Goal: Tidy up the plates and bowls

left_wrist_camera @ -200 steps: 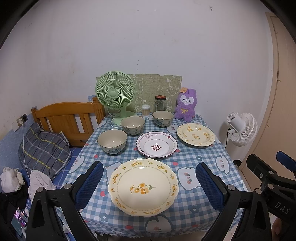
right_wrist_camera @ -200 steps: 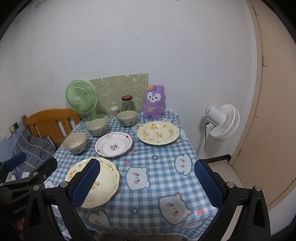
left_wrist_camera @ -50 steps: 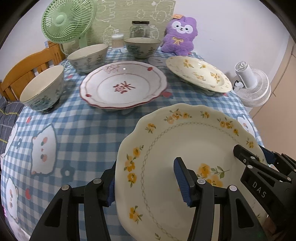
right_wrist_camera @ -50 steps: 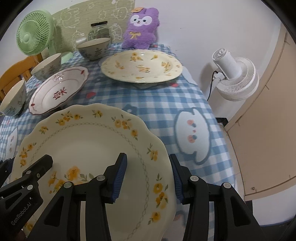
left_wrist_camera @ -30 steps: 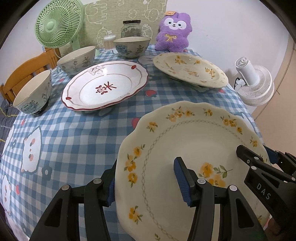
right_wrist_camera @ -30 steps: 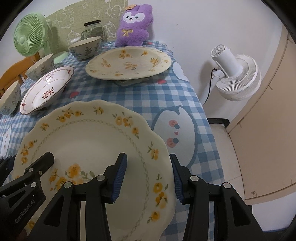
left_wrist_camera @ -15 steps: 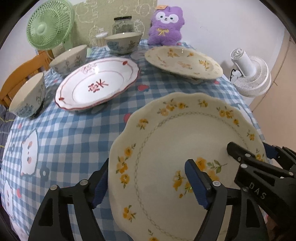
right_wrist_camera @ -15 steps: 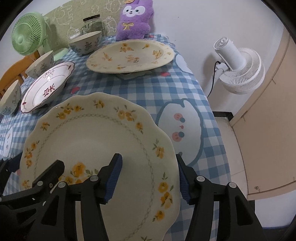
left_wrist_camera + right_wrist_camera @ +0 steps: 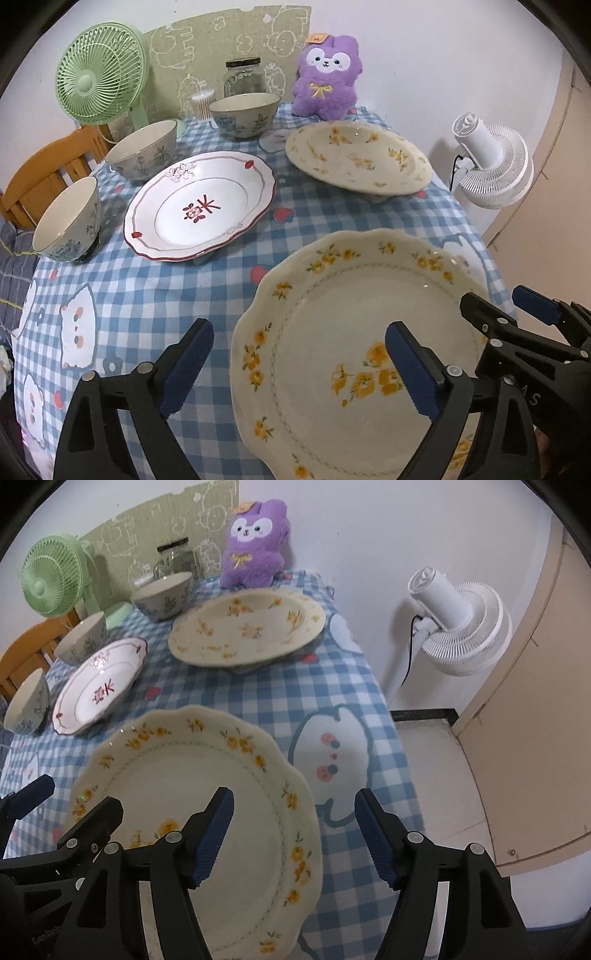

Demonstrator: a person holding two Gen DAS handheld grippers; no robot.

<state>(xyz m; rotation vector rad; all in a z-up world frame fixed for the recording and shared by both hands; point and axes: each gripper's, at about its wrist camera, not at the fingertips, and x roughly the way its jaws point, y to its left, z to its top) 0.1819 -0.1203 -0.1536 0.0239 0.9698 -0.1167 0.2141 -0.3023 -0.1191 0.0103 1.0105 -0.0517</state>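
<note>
Our left tool [image 9: 297,363] and right tool [image 9: 293,834] have just been opening; each straddles a rim of the yellow-flowered plate [image 9: 354,343] without pressing it. The plate sits at the table [image 9: 147,295] front edge, so a snagged rim could tip it off.

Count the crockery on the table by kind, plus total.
Plates: 3 – near yellow-flower plate, red-trimmed plate, far yellow-flower plate.
Bowls: 3 – near bowl, middle bowl, far bowl.
Total: 6
</note>
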